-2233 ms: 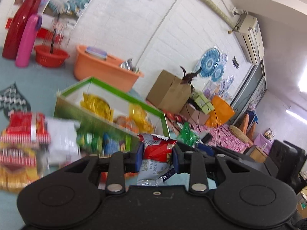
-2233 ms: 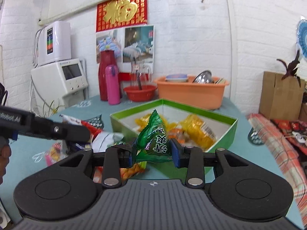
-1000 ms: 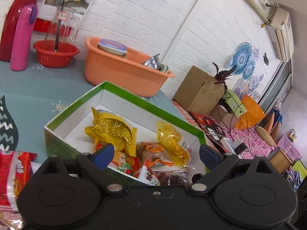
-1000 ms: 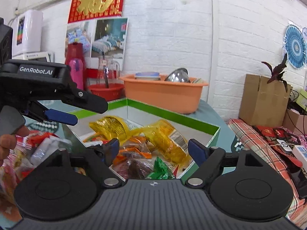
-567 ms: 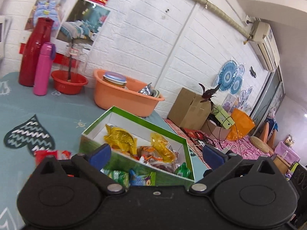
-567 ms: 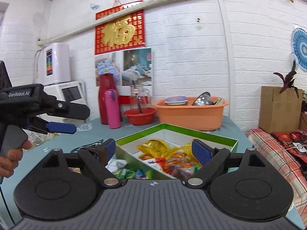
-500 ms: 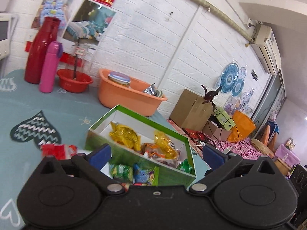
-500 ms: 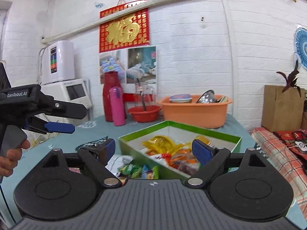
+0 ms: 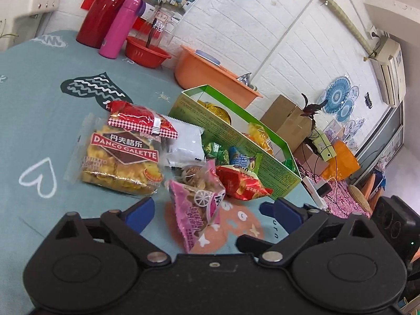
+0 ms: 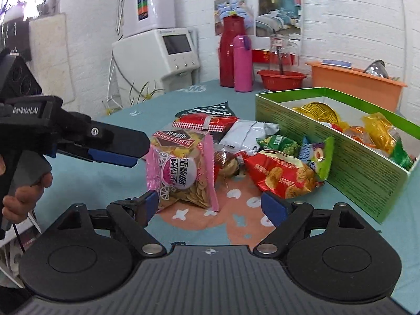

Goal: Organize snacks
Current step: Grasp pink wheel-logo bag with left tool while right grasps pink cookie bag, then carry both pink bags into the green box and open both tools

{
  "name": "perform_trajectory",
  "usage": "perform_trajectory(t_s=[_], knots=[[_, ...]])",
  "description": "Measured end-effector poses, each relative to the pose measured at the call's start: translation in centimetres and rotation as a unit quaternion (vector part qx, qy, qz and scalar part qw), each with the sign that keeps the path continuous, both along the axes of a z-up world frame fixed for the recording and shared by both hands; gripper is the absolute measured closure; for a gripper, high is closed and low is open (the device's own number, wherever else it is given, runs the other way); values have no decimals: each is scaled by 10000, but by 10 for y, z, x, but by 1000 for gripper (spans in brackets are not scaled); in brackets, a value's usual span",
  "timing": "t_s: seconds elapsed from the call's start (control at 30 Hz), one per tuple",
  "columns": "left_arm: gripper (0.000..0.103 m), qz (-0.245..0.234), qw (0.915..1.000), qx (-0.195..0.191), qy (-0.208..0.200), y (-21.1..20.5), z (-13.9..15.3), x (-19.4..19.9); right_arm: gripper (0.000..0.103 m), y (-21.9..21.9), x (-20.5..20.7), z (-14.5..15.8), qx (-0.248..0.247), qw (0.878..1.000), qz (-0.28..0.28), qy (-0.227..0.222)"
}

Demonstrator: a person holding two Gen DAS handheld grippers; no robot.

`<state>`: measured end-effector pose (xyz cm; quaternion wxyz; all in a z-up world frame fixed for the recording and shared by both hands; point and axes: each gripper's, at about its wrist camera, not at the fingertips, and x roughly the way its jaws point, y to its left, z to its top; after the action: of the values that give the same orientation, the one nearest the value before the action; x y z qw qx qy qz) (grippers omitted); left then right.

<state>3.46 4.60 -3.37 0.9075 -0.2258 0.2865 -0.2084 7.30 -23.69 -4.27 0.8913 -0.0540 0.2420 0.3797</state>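
Snacks lie in a loose heap on the teal tablecloth (image 9: 31, 120), just ahead of both grippers. Nearest is a pink packet (image 9: 195, 204) (image 10: 183, 173) with a white round label and pale thin chips seen through its clear part; it stands tilted on its lower edge. The left gripper (image 9: 207, 211) has its blue fingers spread wide, one on each side of this packet, and holds nothing. The right gripper (image 10: 210, 204) is also wide open and empty, with the packet just ahead of its left finger.

Ahead-left of the left gripper lies a flat yellow galette bag (image 9: 119, 155), with a red checked packet (image 9: 139, 120) overlapping its far end. Ahead-right lies a red crisp bag (image 9: 241, 182) (image 10: 282, 174), near the wall of the green box (image 9: 236, 136) (image 10: 341, 155). The box is open on top and has yellow and green packets inside. Between the heap and both grippers the cloth is free. Beyond the heap, well apart, stand a pink bottle (image 9: 119, 27) and an orange basin (image 9: 207, 68).
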Motion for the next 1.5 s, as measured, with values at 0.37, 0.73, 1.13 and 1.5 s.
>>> perform_trajectory(t_s=[0.37, 0.73, 1.13, 1.5], knots=[[43, 17, 9989, -370, 295, 8, -22, 28, 47, 17, 23, -11, -65, 9973, 441, 591], [35, -112, 9984, -479, 281, 17, -23, 20, 46, 19, 12, -10, 8, 9965, 543, 635], [48, -252, 9986, -311, 331, 10, -27, 19, 65, 13, 14, -5, 197, 9966, 324, 731], [49, -702, 9955, 3, -640, -26, 39, 44, 66, -18, 25, 45, 543, 9980, -272, -192]])
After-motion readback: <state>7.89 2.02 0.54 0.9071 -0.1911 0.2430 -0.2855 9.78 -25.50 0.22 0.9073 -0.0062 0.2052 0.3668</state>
